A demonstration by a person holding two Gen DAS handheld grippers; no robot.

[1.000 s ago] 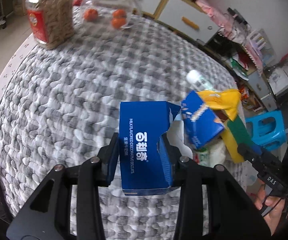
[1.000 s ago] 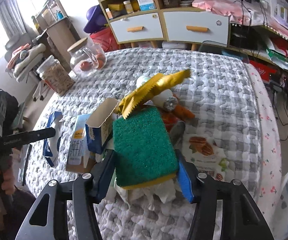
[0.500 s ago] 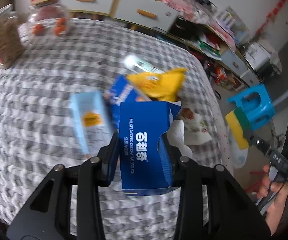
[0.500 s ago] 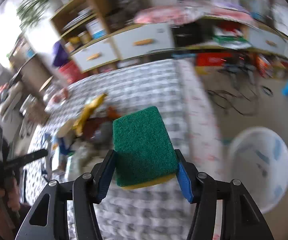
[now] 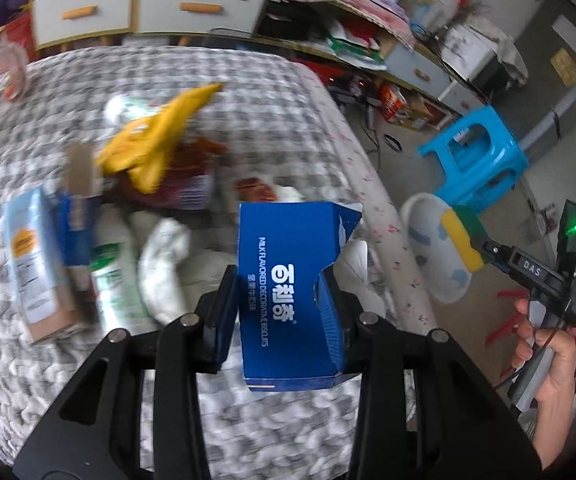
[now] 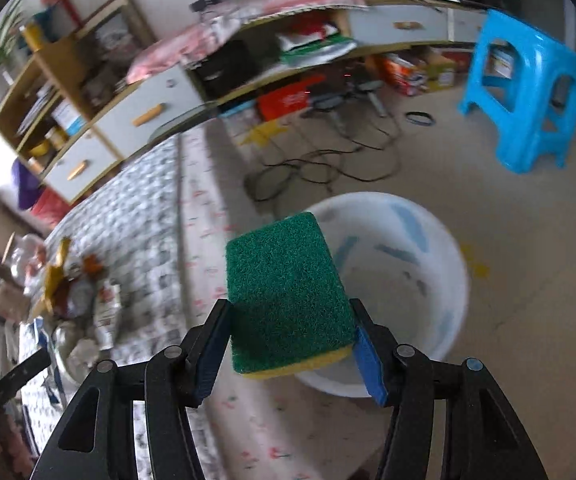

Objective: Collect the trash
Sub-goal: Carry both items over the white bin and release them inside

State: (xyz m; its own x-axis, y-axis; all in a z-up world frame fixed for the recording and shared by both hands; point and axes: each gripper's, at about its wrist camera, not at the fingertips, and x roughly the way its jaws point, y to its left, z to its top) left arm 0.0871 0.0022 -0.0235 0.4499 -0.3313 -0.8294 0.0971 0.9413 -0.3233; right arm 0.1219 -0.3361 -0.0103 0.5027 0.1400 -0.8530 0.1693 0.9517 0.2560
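My left gripper point(image 5: 281, 284) is shut on a torn blue biscuit box point(image 5: 288, 292), held over the right part of the quilted table point(image 5: 267, 92). My right gripper point(image 6: 288, 320) carries a green and yellow sponge point(image 6: 283, 288) above the near rim of a white bin point(image 6: 408, 280) on the floor. Its jaws are opening, though the pads still touch the sponge's sides. In the left wrist view the sponge point(image 5: 462, 240) and right gripper point(image 5: 484, 246) hang over the same bin point(image 5: 428, 240), with a hand below holding the tool.
Trash lies heaped on the table: a yellow wrapper point(image 5: 155, 136), a pale blue carton point(image 5: 27, 264), a white bottle point(image 5: 115, 288), crumpled tissue point(image 5: 163, 264). A blue stool point(image 6: 524, 92) and loose cables point(image 6: 320, 164) sit on the floor beyond the bin. Cabinets line the far wall.
Both grippers swung right, away from the trash heap. The right one left the table with the sponge and now hangs over the bin; the left still holds the box.
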